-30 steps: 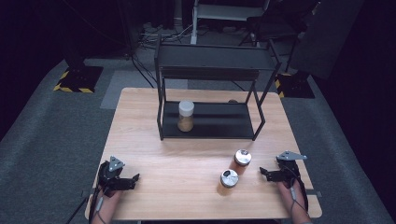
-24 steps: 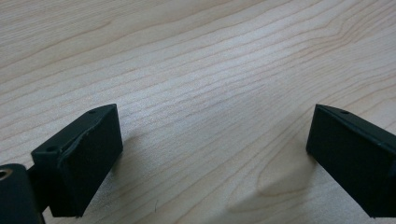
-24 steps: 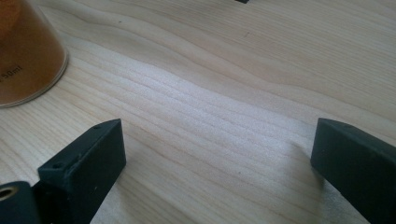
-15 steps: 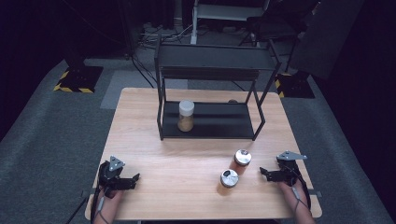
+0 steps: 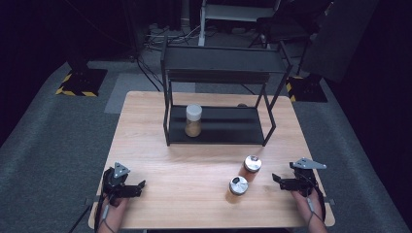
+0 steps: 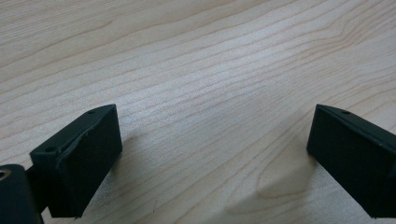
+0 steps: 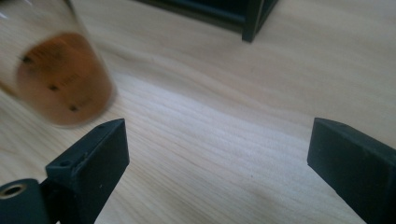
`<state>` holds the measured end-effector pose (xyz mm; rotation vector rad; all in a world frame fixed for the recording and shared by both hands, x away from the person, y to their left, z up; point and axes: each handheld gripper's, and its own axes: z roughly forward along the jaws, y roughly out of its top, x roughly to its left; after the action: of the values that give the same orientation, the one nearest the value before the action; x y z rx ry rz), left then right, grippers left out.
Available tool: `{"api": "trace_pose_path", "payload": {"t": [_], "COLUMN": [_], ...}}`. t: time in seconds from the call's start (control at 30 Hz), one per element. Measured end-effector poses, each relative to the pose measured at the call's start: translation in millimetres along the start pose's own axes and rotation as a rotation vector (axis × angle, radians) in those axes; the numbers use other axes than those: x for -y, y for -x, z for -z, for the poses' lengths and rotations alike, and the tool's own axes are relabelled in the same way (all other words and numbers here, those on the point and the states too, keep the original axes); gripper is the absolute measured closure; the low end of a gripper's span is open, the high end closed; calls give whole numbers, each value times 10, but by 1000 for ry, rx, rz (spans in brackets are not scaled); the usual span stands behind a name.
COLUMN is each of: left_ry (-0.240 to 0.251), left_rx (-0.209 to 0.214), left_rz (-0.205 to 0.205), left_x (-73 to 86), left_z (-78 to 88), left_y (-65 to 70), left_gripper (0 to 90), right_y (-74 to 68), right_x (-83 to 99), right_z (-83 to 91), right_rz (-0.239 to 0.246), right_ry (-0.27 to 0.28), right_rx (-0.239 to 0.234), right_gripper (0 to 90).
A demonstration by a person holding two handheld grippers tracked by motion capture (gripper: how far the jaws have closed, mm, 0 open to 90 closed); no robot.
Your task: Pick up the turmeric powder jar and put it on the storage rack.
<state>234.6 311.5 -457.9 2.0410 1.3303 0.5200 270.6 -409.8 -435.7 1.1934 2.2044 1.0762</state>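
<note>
From my seat at the remote desk, the left gripper (image 5: 141,185) sits nearest me at about 7 o'clock on the wooden table (image 5: 145,126), its jaws spread wide with nothing but bare grain between them in the left gripper view. At about 5 o'clock the right gripper (image 5: 276,180) points toward 9 o'clock at the two loose jars; its jaws stand wide too, have just been closing a little, and hold nothing. The nearer jar (image 5: 237,188) stands upright, long axis vertical, silver lid facing up, with orange-brown contents in clear glass. Just beyond it toward 1 o'clock, close but apart, the second jar (image 5: 250,168) stands the same way with the same silver lid and orange-brown fill. In the right gripper view one of these jars (image 7: 60,74) shows blurred off the left jaw, outside the gap; I see dark marks on its side but cannot read any writing, and I cannot tell which jar it is. Farther off at 12 o'clock stands the black two-tier rack (image 5: 218,126); on its lower shelf, toward the left end, a white-capped jar (image 5: 193,120) stands upright, roughly half full of tan powder, and no label is readable.
</note>
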Motion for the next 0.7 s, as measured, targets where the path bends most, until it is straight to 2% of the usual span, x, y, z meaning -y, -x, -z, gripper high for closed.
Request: {"api": "trace_pose_path", "payload": {"t": [0.33,0.5,0.63,0.7], "left_ry": [0,0,0,0], "left_rx": [0,0,0,0], "left_rz": [0,0,0,0], "left_x": [0,0,0,0], "left_z": [0,0,0,0], "left_y": [0,0,0,0], "left_gripper": [32,32,32,32], "right_y": [-80,-118,-153,-194], "right_x": [22,32,19,-7], "right_z": [351,395,397,398], "right_rz": [7,12,10,27], "right_ry": [152,184,213,224], "right_rx": [-24,-38,-81,-102], "right_gripper": [51,52,51,51]}}
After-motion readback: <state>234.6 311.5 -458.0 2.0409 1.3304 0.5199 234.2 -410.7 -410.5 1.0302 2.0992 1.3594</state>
